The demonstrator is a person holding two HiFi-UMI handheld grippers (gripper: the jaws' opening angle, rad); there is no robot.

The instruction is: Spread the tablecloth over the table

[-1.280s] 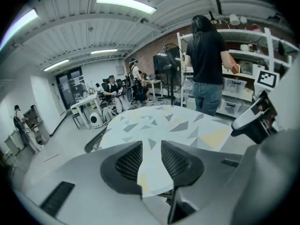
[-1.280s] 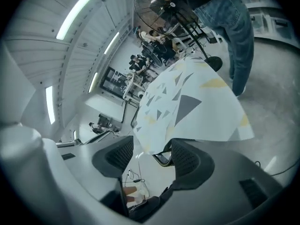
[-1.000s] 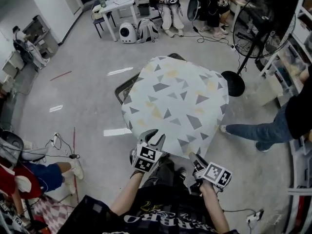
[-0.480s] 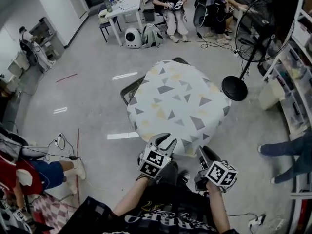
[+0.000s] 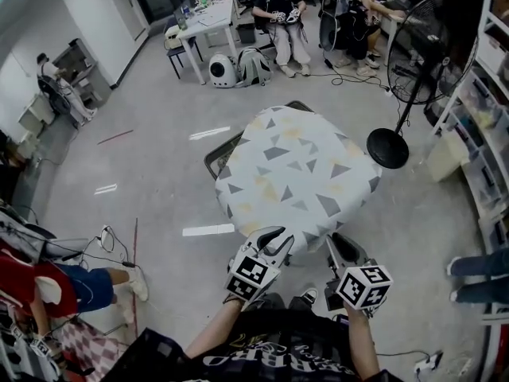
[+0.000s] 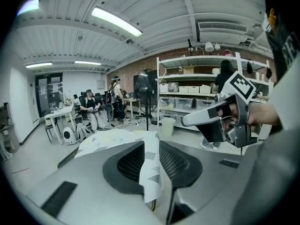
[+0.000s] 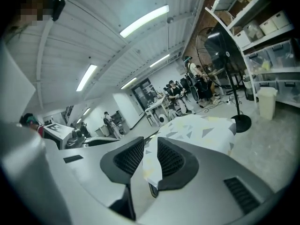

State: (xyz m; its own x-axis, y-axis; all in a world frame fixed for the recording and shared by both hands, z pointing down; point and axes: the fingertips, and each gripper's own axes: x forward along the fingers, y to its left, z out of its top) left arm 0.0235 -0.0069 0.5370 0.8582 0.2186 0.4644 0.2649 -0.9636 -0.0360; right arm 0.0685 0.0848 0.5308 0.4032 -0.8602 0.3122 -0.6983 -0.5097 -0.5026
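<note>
The tablecloth point(image 5: 298, 165), white with grey and yellow triangles, drapes over a small table in the middle of the head view. Both grippers are at its near edge. My left gripper point(image 5: 273, 235) has a fold of the cloth point(image 6: 151, 165) between its pads, and its jaws are closing on it. My right gripper point(image 5: 340, 242) likewise has the cloth's edge point(image 7: 150, 165) pinched between its pads as its jaws close. From each gripper the cloth point(image 7: 201, 125) runs back to the tabletop. The right gripper point(image 6: 220, 121) also shows in the left gripper view, held in a hand.
A standing fan point(image 5: 390, 146) is right of the table, with shelves point(image 5: 485, 134) behind it. A dark frame point(image 5: 216, 156) pokes out at the table's left. Seated people and a white table point(image 5: 203, 18) are at the back. Someone's legs point(image 5: 477, 277) show at right, another person point(image 5: 48, 285) at left.
Both grippers have risen and come up to the cloth's near edge, their jaws narrowing on it. The person in jeans at the right has walked off toward the lower right.
</note>
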